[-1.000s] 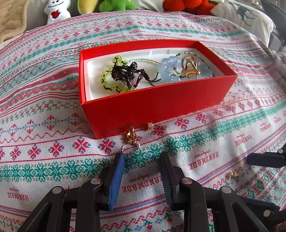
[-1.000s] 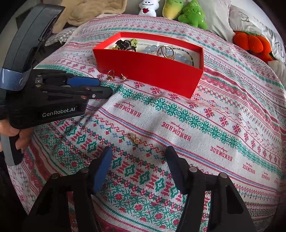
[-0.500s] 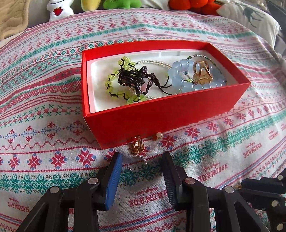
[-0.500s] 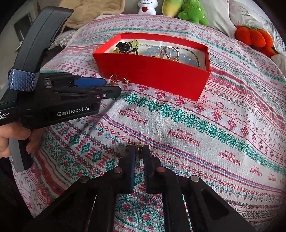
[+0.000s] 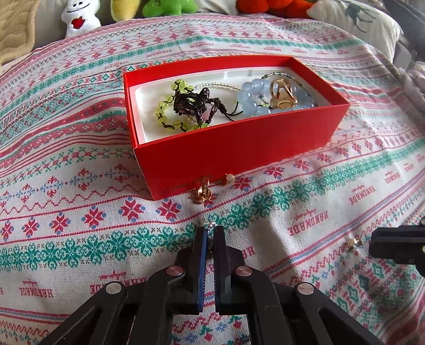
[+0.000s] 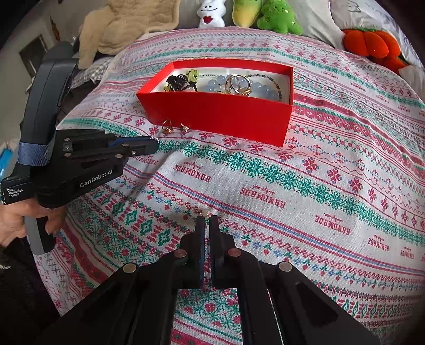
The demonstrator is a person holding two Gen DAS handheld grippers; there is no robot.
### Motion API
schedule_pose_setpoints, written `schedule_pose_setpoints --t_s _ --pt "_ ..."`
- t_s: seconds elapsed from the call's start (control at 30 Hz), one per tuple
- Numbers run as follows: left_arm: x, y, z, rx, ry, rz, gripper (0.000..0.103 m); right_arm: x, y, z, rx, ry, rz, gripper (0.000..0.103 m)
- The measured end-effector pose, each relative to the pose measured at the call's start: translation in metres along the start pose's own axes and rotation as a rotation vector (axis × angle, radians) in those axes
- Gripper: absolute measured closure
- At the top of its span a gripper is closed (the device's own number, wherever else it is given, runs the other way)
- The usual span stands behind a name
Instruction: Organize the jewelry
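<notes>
A red box (image 5: 239,148) (image 6: 220,114) on the patterned cloth holds green, black and blue bead bracelets and gold rings. A gold earring (image 5: 201,191) (image 6: 167,126) and a small stud (image 5: 229,179) (image 6: 185,126) lie against its front wall. My left gripper (image 5: 209,231) (image 6: 156,142) is shut on a small silver ring piece (image 5: 211,225) just in front of them. My right gripper (image 6: 206,219) (image 5: 372,238) is shut on a small gold earring (image 6: 205,212) (image 5: 353,242) on the cloth, nearer the front.
Plush toys (image 6: 276,16) (image 5: 77,18) and an orange pumpkin cushion (image 6: 372,45) line the back edge. A beige blanket (image 6: 127,24) lies at the back left. The cloth (image 6: 332,172) covers the whole surface.
Both grippers closed: the right on the gold earring first, then the left on the silver ring piece, which has come away from the gold earring by the box.
</notes>
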State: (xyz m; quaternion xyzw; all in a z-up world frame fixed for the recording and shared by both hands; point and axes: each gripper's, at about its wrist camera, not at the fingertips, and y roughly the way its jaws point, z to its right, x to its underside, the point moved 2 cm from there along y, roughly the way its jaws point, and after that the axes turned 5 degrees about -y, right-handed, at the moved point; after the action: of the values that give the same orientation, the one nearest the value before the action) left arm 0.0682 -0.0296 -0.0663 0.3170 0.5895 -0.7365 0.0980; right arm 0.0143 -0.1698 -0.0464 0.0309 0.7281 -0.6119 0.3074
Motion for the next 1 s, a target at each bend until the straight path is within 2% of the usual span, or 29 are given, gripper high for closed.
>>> schedule_pose_setpoints --t_s 0.3,0.4,0.43,0.5,0.53,0.57,0.6,1.0 --pt "0.002 -0.026 0.002 0.04 0.006 0.026 0.103 0.0 -0.017 0.007 -0.021 0.021 0.052 0.1" --pt "0.005 -0.022 0.001 0.04 -0.003 0.008 0.103 0.0 -0.007 0.006 -0.044 0.023 0.01 0.097" --pt "0.006 -0.02 0.001 0.037 -0.002 0.001 0.103 0.001 -0.002 0.005 -0.037 0.019 -0.006 0.094" --pt "0.008 -0.016 0.002 0.035 0.002 -0.012 0.103 0.004 0.006 0.003 -0.02 0.006 -0.03 0.08" --pt "0.008 -0.015 0.003 0.034 0.005 -0.017 0.103 0.004 0.008 0.001 -0.028 -0.002 -0.029 0.069" --pt "0.009 -0.013 0.004 0.033 0.007 -0.022 0.103 0.005 0.008 -0.002 -0.029 -0.012 -0.024 0.063" --pt "0.009 -0.012 0.004 0.03 0.007 -0.026 0.103 0.004 0.009 -0.004 -0.02 -0.024 -0.023 0.061" --pt "0.012 -0.004 0.006 0.015 0.006 -0.038 0.103 -0.006 0.022 -0.012 0.062 -0.063 -0.028 0.063"
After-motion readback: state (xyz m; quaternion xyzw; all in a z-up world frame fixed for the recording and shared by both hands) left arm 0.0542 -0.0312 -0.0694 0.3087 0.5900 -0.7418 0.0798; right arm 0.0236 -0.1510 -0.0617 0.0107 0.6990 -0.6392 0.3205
